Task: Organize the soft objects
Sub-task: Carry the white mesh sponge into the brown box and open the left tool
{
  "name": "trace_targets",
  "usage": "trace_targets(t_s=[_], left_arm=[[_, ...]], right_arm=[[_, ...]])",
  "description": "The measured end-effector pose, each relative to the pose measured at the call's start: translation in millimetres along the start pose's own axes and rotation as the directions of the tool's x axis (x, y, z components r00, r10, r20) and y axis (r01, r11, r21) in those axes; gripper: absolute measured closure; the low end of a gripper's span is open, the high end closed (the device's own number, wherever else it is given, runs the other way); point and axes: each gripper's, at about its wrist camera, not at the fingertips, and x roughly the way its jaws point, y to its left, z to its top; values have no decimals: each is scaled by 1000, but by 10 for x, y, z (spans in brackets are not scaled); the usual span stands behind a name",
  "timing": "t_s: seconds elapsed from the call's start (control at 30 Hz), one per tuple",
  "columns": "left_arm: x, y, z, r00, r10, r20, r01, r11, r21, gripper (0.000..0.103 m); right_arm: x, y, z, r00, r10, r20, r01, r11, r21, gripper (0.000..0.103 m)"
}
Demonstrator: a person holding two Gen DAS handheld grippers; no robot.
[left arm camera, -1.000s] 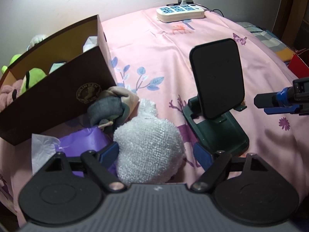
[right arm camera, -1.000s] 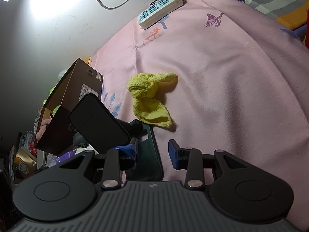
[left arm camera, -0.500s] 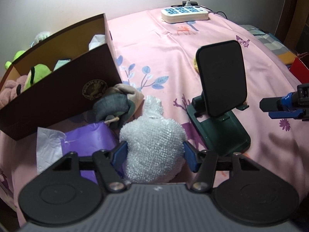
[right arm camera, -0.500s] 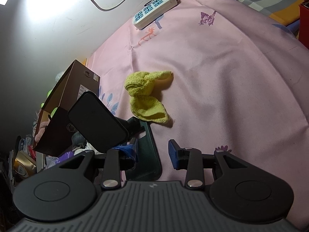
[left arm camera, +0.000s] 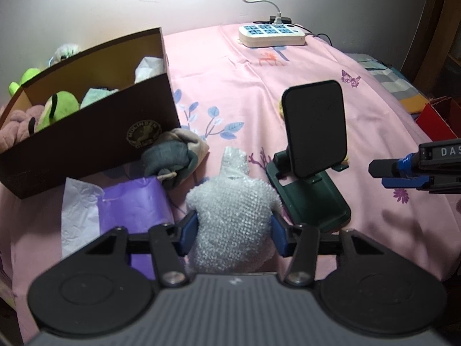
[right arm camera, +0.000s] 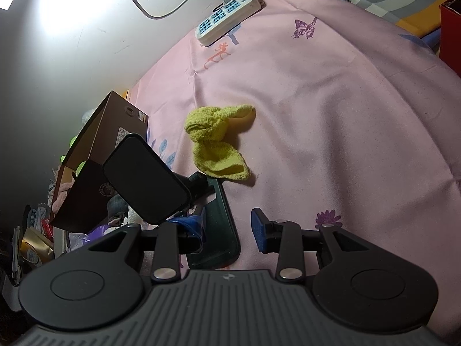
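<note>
Left wrist view: my left gripper (left arm camera: 234,232) has its jaws closing on the bubble-wrap bundle (left arm camera: 232,216), blue pads pressing both flanks; the bundle sits low on the pink bedsheet (left arm camera: 245,92), just beside the purple bag (left arm camera: 132,207) and the dark green phone stand (left arm camera: 311,178). Only this view looks into the brown cardboard box (left arm camera: 86,135): green plush (left arm camera: 57,109), pink plush (left arm camera: 17,127) and pale cloth inside. A grey-beige fabric bundle (left arm camera: 175,155) lies against the box front. The right gripper's tip enters from the right edge, above the sheet.

Right wrist view: the yellow towel (right arm camera: 217,144) lies crumpled on the sheet beyond the stand; the left view has it almost wholly hidden behind the stand's plate. My right gripper (right arm camera: 229,226) is tilted downward, jaws narrowly apart, nothing between them. The power strip (right arm camera: 227,20) is at the far edge in both views.
</note>
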Motion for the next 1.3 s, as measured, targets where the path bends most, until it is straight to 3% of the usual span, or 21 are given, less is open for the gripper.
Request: trace_targets(t_s=[0.3, 0.47, 0.63, 0.73, 0.97, 1.3], left_arm=[[-515, 229, 122, 993, -60, 106, 66, 996, -56, 51], [-747, 614, 307, 985, -50, 165, 70, 991, -117, 51], [-806, 1073, 587, 979, -1, 205, 30, 990, -137, 51], [-697, 1360, 789, 976, 61, 207, -31, 989, -143, 51], [-127, 1879, 1234, 981, 131, 141, -104, 977, -187, 51], [586, 2032, 1415, 985, 161, 59, -151, 978, -146, 50]], right_arm=[[-21, 2, 0, 1000, -22, 12, 22, 1000, 10, 85], [-22, 40, -11, 999, -28, 22, 28, 999, 16, 85], [-20, 90, -44, 998, -45, 33, 44, 998, 34, 85], [-27, 130, -84, 997, -59, 40, 57, 997, 44, 85], [-54, 204, -204, 993, -102, 65, 96, 992, 84, 85], [-147, 248, -374, 979, -176, 106, 159, 976, 151, 85]])
